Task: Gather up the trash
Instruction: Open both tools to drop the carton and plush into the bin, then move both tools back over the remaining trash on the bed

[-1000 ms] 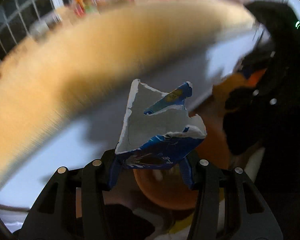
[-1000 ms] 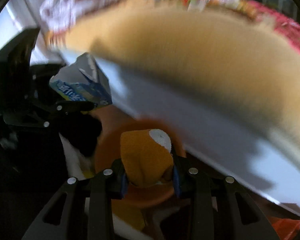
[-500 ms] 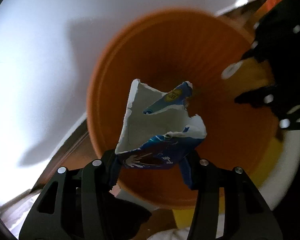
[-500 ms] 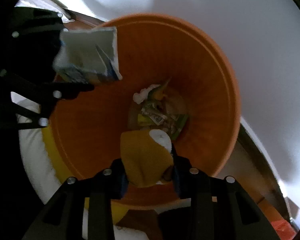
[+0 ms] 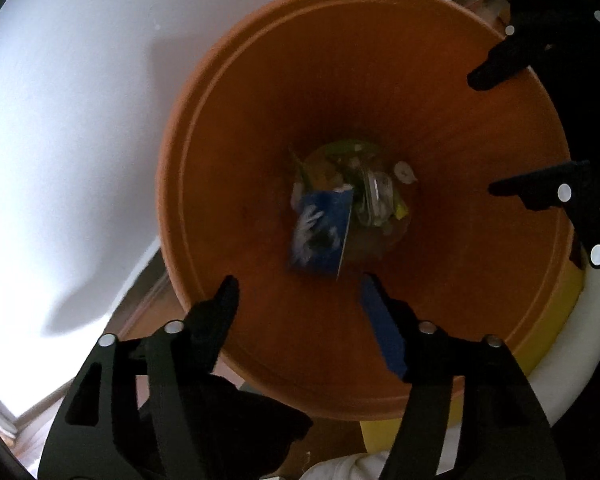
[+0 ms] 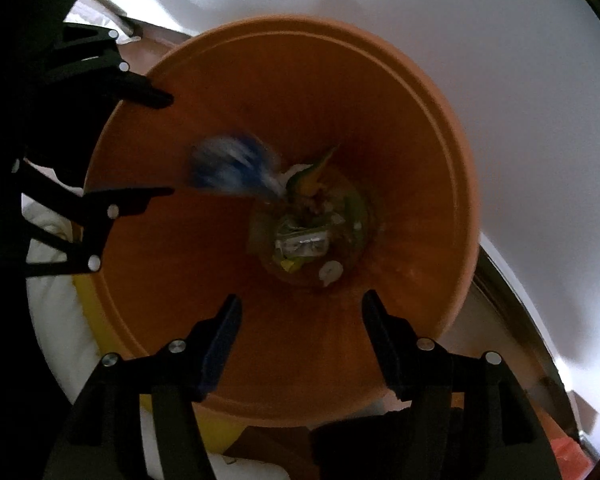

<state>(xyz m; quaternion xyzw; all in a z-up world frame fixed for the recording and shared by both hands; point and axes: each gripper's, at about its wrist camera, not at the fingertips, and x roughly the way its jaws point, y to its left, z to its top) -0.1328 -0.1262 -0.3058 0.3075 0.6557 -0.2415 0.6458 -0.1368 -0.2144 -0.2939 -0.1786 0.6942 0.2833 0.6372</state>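
Observation:
I look straight down into an orange bin point(image 5: 172, 200) point(image 6: 464, 200) with a pile of wrappers point(image 5: 372, 196) point(image 6: 304, 240) at its bottom. A blue torn wrapper point(image 5: 322, 232) point(image 6: 232, 168) is loose inside the bin, blurred in the right wrist view, touching neither gripper. A white round spot point(image 6: 330, 270) point(image 5: 404, 172) lies on the pile; the orange piece around it is hard to tell from the bin. My left gripper point(image 5: 300, 300) point(image 6: 164, 145) and my right gripper point(image 6: 302, 312) point(image 5: 488, 132) hang over the bin's mouth, jaws opening, nothing between them.
A white wall point(image 5: 80, 100) point(image 6: 500, 60) rises beside the bin. A strip of wooden floor point(image 5: 140, 312) shows at its foot. A white and yellow object point(image 5: 560, 360) point(image 6: 60, 320) lies under the bin's near rim.
Both grippers came down over the bin and let go. The blue wrapper left the left gripper and the orange piece left the right gripper; both dropped into the bin.

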